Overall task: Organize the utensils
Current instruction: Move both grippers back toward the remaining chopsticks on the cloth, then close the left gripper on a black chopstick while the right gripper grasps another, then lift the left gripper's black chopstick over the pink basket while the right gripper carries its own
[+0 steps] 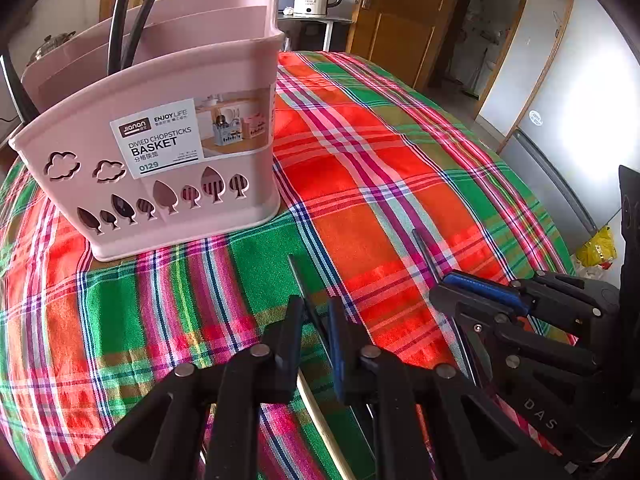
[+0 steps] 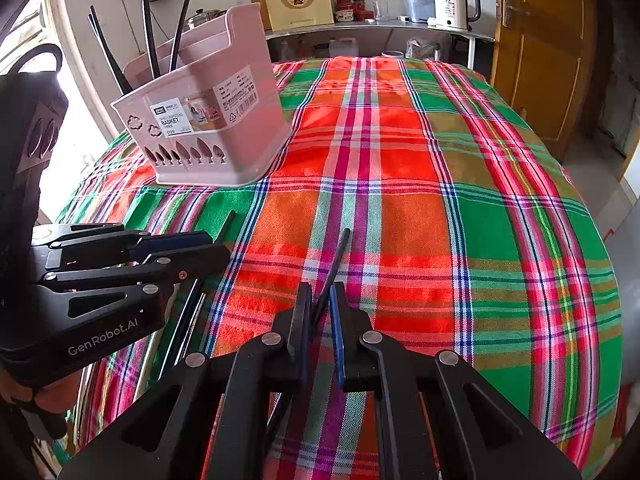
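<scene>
Nearest to me, my left gripper (image 1: 316,316) is closed on a dark chopstick (image 1: 301,280), and my right gripper (image 2: 320,308) is closed on another chopstick (image 2: 338,256). Farther, at the left on the plaid tablecloth (image 2: 440,200), stands the pink basket (image 2: 208,128) with black utensils (image 2: 150,40) inside.
</scene>
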Action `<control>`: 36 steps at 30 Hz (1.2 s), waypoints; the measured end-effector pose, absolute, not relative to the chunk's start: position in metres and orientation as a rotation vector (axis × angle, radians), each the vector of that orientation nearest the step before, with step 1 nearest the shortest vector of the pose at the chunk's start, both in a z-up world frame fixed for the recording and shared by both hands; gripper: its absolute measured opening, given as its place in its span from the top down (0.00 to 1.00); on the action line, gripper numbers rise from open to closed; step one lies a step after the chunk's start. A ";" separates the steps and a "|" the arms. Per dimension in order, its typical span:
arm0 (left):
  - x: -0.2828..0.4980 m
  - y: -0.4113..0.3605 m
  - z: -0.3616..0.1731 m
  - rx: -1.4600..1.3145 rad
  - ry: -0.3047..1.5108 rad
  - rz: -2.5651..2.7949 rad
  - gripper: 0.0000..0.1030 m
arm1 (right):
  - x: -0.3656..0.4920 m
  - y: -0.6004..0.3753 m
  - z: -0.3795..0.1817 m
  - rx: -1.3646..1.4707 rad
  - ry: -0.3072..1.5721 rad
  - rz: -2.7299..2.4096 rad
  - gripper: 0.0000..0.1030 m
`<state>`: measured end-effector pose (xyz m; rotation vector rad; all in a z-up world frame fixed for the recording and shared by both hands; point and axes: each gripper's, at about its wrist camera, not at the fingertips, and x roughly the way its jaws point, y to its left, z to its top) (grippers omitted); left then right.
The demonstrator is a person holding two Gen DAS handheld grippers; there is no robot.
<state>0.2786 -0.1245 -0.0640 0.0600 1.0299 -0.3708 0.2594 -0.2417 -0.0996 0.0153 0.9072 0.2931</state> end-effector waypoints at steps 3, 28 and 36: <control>0.280 -0.122 -0.063 0.044 1.034 -0.370 0.92 | 0.261 -0.242 -0.099 0.016 0.909 0.292 0.91; 0.238 -0.071 0.083 -0.110 0.764 -0.484 0.96 | 0.222 -0.245 0.008 0.056 0.661 0.355 0.95; 0.228 -0.049 0.117 -0.115 0.693 -0.470 0.96 | 0.210 -0.248 0.042 0.063 0.555 0.347 0.95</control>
